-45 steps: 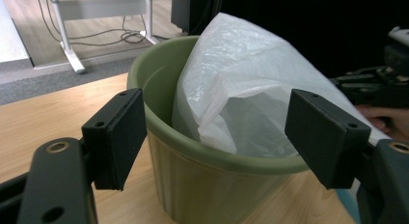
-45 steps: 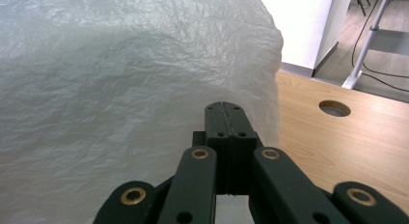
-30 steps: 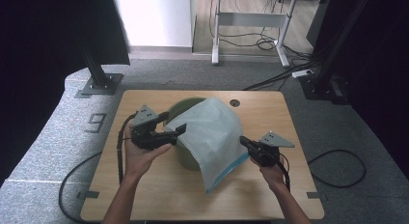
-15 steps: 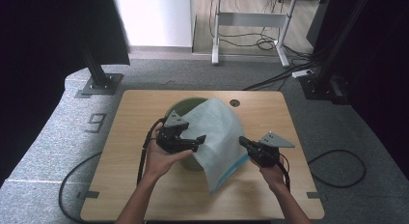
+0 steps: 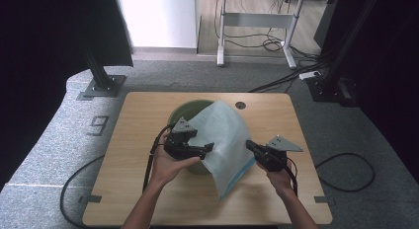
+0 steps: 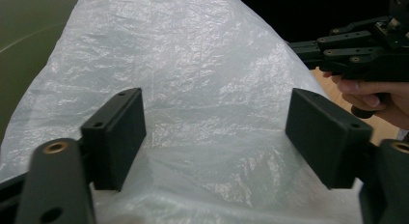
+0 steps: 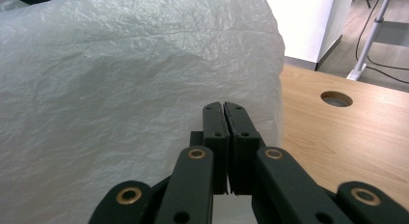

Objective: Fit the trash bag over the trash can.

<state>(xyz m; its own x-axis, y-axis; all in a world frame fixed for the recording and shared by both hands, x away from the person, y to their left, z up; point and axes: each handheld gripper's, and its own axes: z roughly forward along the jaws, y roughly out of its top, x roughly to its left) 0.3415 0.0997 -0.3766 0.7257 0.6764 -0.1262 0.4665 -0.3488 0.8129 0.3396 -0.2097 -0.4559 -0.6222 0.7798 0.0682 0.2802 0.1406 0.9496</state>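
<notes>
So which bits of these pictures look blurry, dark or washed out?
High view: black at both sides, the white wall washed out. Left gripper view: the near jaw arms blur, the plastic bag stays crisp. Right gripper view: the bag's top glares white.

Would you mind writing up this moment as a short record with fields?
Surface: wooden table
Bag: thin white plastic bag draped over the green bin
Bin: green bin, mostly covered
Left gripper: left gripper open, jaws spread either side of the bag's film, pads not pressing it
Right gripper: right gripper shut on the bag's edge
Table hole: round hole behind the bag
</notes>
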